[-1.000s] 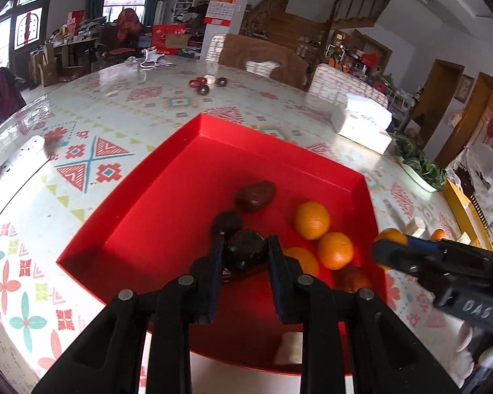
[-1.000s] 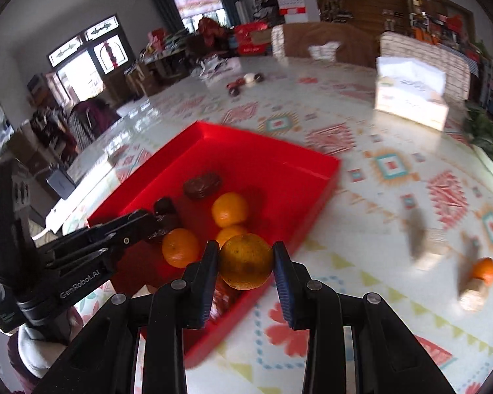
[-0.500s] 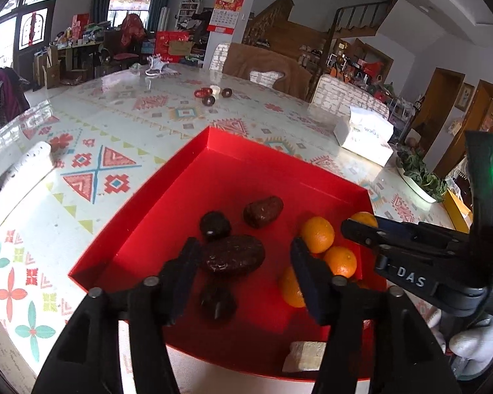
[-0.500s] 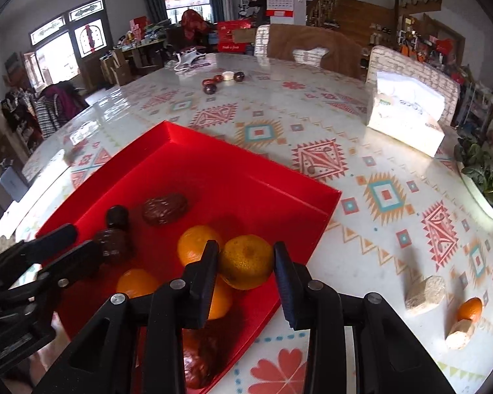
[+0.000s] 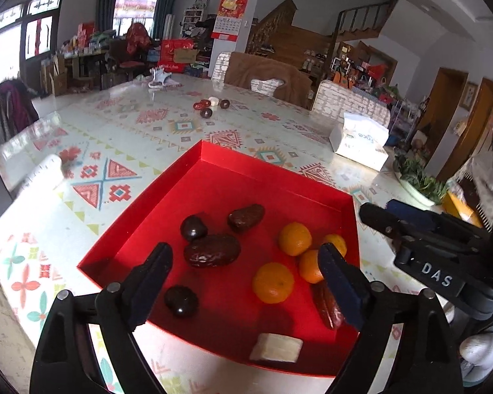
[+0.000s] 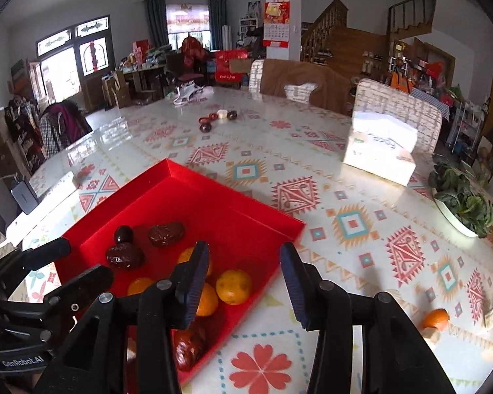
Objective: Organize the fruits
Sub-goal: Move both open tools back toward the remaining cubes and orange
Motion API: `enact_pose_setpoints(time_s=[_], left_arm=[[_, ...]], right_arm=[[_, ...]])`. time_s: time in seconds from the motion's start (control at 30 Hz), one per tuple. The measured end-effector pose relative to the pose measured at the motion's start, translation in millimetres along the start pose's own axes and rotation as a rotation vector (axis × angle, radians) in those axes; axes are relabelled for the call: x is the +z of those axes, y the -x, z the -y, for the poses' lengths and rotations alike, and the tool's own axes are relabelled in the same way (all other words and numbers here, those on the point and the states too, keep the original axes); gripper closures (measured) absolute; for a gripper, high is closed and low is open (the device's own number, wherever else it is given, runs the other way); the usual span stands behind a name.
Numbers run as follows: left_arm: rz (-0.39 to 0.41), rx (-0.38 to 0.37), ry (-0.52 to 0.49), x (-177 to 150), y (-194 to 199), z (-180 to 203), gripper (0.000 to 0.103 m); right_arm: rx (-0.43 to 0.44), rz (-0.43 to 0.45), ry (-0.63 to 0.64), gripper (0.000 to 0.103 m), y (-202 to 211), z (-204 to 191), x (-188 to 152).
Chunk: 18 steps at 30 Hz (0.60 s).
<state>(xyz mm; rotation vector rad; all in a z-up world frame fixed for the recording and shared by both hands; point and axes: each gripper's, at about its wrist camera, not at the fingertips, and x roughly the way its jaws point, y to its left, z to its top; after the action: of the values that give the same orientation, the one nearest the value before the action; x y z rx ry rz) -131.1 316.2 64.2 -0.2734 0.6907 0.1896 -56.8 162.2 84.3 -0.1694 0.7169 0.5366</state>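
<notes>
I have both sets of tongs hovering over the near end of the red tray (image 5: 272, 177), and both are letting go. The left tongs (image 5: 243, 272) are spreading wide with nothing pressed between them; the large wrinkled date (image 5: 212, 250) lies on the tray floor below, free of the pads. The right tongs (image 6: 245, 262) are also opening, and the mandarin (image 6: 233, 286) under them sits in the tray untouched.

By my reading the sorting is well along. The dark fruit sits together on the tray's left: the big date, a second date (image 5: 246, 217) behind it and two round dark ones (image 5: 194, 228), (image 5: 180, 300). The mandarins cluster on the right (image 5: 272, 282), with another long reddish date (image 5: 327, 305) beside them and a pale block (image 5: 276, 348) near the front wall, which I cannot identify.

What seems left is out on the tabletop (image 6: 345, 177): a mandarin (image 6: 436, 319) to the right of the tray, well apart from it, and a small group of dark fruit (image 6: 213, 120) at the far end. That stray reddish date may want moving across to the dark side.
</notes>
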Motion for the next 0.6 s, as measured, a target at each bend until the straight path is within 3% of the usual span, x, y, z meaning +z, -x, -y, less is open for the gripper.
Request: enact_pose_setpoints(time_s=[0.27,0.47,0.6], left_arm=[[0.103,0.19,-0.171,-8,31,62,0.014],[0.178,0.241,-0.283,-15,52,106,0.014],[0.206,0.234,-0.337,-18,63,131,0.014]], right_arm=[[-0.033,0.014,-0.087,0.048,29,50,-22],[-0.057,0.019,-0.171,0.048,49,91,-41],[-0.075,0.029,-0.211,0.048,62,116,-52]])
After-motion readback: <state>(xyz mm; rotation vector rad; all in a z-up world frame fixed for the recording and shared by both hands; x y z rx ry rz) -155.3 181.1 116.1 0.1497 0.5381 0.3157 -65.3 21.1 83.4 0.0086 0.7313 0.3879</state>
